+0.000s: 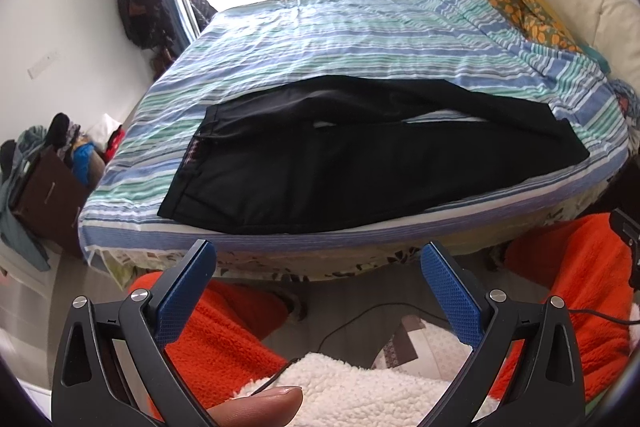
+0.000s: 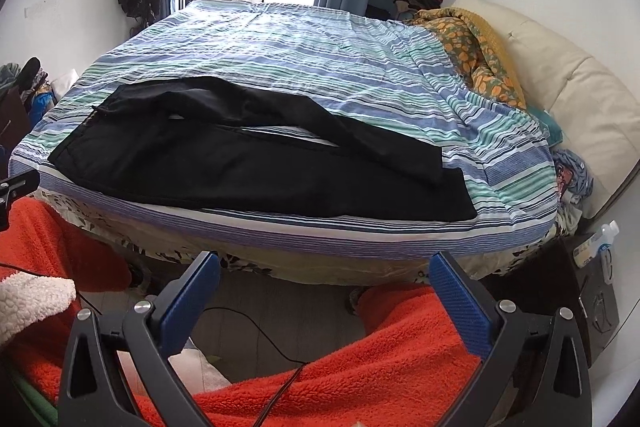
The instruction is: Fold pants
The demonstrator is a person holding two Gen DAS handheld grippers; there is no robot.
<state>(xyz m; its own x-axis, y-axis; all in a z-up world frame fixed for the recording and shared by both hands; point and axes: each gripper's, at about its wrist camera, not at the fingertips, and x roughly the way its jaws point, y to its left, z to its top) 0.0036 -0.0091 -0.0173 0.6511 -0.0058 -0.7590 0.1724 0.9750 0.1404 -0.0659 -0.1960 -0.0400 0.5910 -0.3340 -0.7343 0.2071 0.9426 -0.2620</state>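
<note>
Black pants [image 1: 352,159] lie spread flat near the front edge of the striped bed [image 1: 360,39], waistband to the left, legs running right with a gap between them. They also show in the right wrist view [image 2: 256,167]. My left gripper [image 1: 318,255] is open and empty, held below and in front of the bed edge. My right gripper [image 2: 325,267] is open and empty too, below the bed edge, under the legs' end of the pants.
An orange-patterned blanket [image 2: 476,55] and cream headboard [image 2: 580,99] are on the right. A dark nightstand [image 2: 576,287] stands at right, a brown box with clothes [image 1: 44,187] at left. The person's orange fleece legs [image 2: 380,359] and a cable are below the grippers.
</note>
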